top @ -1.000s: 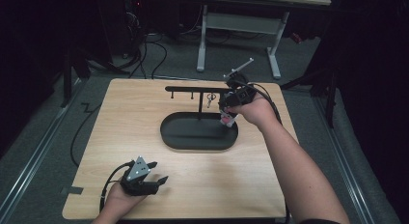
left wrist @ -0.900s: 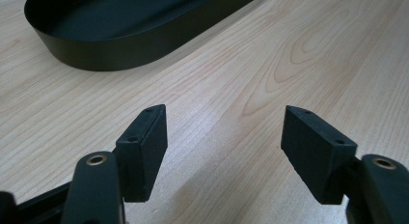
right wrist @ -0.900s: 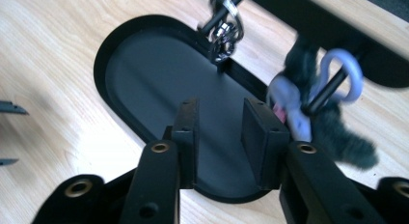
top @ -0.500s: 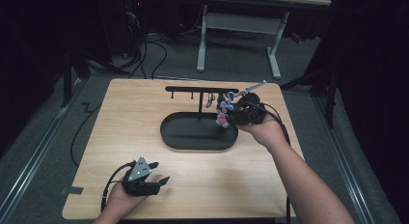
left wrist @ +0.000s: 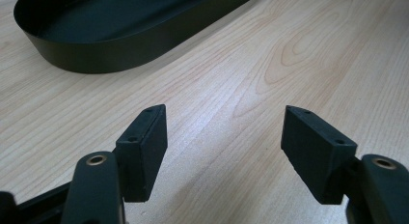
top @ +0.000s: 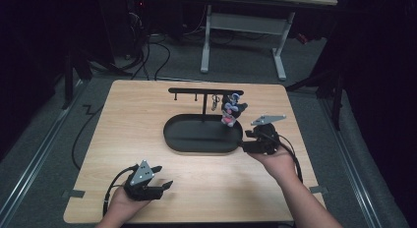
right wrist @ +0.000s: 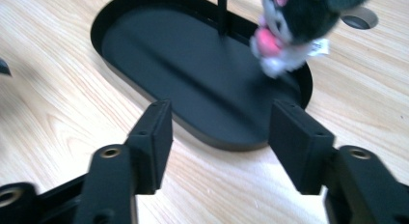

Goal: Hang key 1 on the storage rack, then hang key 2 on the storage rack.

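Backing the right gripper (top: 244,141), fingers just spread and empty, straight away keeps the hanging plush toy (top: 230,110) ahead steady; left gripper (top: 162,185) rests released.

Wooden table (top: 147,115), grey floor (top: 54,134) — white desk legs (top: 206,46), perhaps cables (top: 147,51) behind
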`<state>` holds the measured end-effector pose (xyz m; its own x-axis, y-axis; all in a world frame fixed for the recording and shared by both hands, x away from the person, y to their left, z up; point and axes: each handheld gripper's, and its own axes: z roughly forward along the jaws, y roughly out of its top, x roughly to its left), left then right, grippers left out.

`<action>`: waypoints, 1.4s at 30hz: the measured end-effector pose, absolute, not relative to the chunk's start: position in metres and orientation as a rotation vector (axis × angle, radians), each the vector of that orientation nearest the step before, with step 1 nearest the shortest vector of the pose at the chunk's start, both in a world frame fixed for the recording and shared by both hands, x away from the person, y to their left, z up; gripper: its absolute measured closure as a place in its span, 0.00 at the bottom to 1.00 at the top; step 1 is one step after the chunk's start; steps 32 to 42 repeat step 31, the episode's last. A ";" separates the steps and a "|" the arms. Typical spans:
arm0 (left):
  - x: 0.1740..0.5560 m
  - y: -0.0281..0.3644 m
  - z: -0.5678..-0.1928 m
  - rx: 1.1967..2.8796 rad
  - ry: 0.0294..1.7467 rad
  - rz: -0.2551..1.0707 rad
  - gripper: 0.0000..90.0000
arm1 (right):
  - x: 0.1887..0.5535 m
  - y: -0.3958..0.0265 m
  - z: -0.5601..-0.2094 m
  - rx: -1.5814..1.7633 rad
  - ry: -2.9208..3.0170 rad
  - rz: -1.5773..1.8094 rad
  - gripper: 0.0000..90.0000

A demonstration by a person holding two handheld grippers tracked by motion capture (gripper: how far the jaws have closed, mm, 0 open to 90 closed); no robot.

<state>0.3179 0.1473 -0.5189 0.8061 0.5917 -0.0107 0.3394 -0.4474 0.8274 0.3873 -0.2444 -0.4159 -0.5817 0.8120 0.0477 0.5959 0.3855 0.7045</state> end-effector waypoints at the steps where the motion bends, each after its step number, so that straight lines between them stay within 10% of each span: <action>1: 0.318 0.147 -0.519 2.075 0.688 0.350 0.38 | 0.382 -0.245 -0.420 1.222 2.330 1.001 0.43; 19: 0.319 0.140 -0.516 2.046 0.686 0.317 0.38 | 0.303 -0.285 -0.524 1.268 2.126 1.099 0.16; 42: 0.318 0.134 -0.516 2.035 0.710 0.340 0.37 | 0.296 -0.286 -0.527 1.237 2.128 1.097 0.14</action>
